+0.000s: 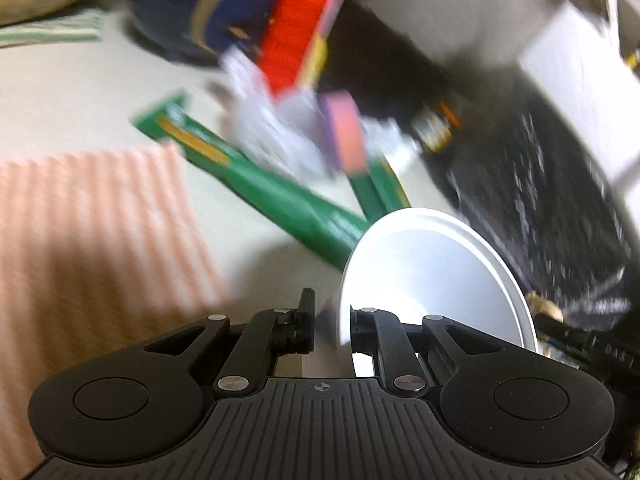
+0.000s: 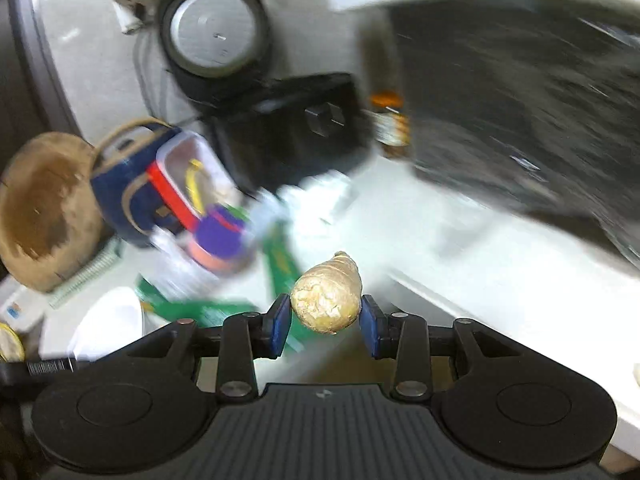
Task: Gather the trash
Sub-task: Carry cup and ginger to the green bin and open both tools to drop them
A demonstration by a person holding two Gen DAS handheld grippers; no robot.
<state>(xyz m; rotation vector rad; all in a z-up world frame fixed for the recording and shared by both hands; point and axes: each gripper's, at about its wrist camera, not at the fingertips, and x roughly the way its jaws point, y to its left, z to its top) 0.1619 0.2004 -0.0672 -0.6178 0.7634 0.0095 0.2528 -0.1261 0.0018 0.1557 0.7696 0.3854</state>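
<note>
two grippers showed, each holding something. in the left wrist view, going from the left, a pink striped cloth (image 1: 92, 232) lay on the pale counter (image 1: 60, 92), then a long green packet (image 1: 256, 184) ran slantwise from upper left down to lower right, with crumpled white paper (image 1: 272, 136) and a red box (image 1: 292, 36) blurred behind it. the left gripper (image 1: 332, 328) had its fingers pinched on the rim of a white paper plate (image 1: 432, 272), which stood on edge, its concave face turned toward the camera and tilted up to the right. right of the plate a black trash bag (image 1: 552, 208) filled the frame.

in the right wrist view, a wooden bowl (image 2: 40, 208) sat at the left edge, then a navy bag (image 2: 132, 192) and the same plate (image 2: 108, 320) low down. the right gripper (image 2: 326, 320) was clamped on a piece of ginger root (image 2: 326, 296), blue pads (image 2: 280, 320) pressing both sides; its long axis ran away from the camera, tapered tip pointing forward and slightly right, cut end nearest the lens. it hung above the counter, near the bag's (image 2: 540, 100) dark mass at upper right. both views were tilted and smeared.
</note>
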